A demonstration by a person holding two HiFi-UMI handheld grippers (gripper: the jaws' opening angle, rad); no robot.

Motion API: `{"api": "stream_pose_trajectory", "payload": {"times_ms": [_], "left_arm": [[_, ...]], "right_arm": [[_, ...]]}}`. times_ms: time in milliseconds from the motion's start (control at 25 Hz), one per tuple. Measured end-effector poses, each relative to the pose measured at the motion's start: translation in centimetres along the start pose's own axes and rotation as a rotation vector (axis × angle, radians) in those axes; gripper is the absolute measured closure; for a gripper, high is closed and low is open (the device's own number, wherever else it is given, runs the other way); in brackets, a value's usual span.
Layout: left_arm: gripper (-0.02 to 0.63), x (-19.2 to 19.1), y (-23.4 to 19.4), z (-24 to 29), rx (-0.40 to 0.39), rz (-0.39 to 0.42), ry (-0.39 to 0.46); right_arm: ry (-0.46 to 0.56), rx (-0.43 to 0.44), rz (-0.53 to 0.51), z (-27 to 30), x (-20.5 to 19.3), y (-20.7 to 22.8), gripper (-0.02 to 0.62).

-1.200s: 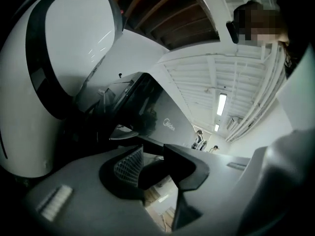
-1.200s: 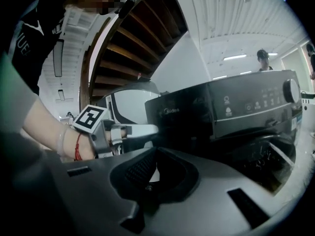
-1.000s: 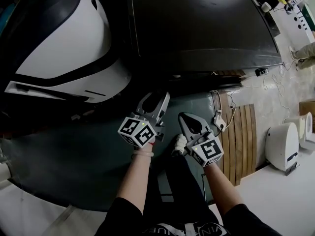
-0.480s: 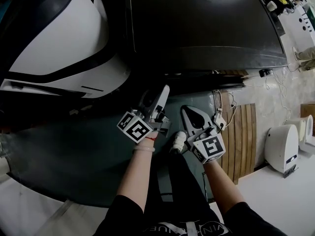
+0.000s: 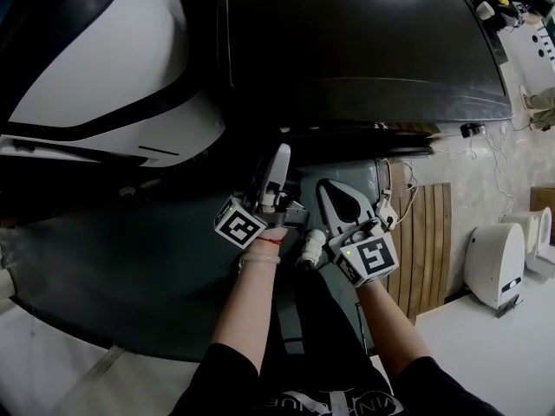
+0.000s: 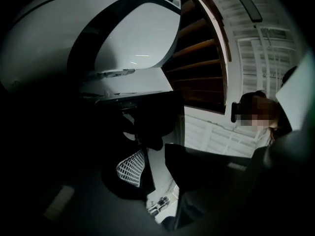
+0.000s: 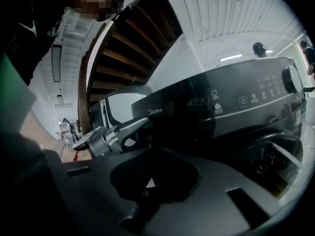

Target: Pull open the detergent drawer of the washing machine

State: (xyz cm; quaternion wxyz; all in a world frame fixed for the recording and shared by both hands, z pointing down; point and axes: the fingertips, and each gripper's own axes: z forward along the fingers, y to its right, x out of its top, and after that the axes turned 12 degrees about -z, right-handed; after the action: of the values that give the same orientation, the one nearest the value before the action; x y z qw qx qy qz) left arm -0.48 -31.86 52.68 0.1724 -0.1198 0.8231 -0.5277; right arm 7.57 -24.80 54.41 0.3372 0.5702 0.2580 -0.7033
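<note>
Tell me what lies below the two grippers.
Below the left gripper and right gripper lie dark floor and one white shoe. The person's legs and arms cover the rest, so any second shoe is hidden.

Both forearms reach forward side by side from black sleeves. The left hand (image 5: 267,232) holds the left gripper (image 5: 278,154) rolled onto its edge and angled slightly upward, its jaws standing wide apart with nothing between them. The right gripper (image 5: 329,189) lies flat just beside it, its jaws drawn together and empty.
</note>
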Motion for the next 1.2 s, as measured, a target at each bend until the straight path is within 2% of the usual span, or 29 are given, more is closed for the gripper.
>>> {"api": "stream_pose_trajectory", "payload": {"times_ms": [160, 320, 640, 840, 1200], "left_arm": [[0.489, 0.1, 0.1, 0.1, -0.020, -0.066, 0.062], [0.495, -0.2, 0.8, 0.3, -0.052, -0.104, 0.085], [0.499, -1.3, 1.0, -2.0, -0.002, -0.054, 0.031], [0.503, -2.1, 1.5, -3.4, -0.003, -0.046, 0.020], [0.503, -3.8, 2.9, -6.2, -0.001, -0.051, 0.020]], "right_arm": [[0.009, 0.024, 0.012, 0.1, 0.9, 0.1, 0.584], [0.003, 0.056, -0.004, -0.6, 0.4, 0.2, 0.584], [0.012, 0.067, -0.003, -1.5, 0.0, -0.5, 0.584], [0.031, 0.060, 0.022, -2.4, 0.3, -1.5, 0.584], [0.047, 0.059, 0.009, -5.0, -0.1, -3.2, 0.584]]}}
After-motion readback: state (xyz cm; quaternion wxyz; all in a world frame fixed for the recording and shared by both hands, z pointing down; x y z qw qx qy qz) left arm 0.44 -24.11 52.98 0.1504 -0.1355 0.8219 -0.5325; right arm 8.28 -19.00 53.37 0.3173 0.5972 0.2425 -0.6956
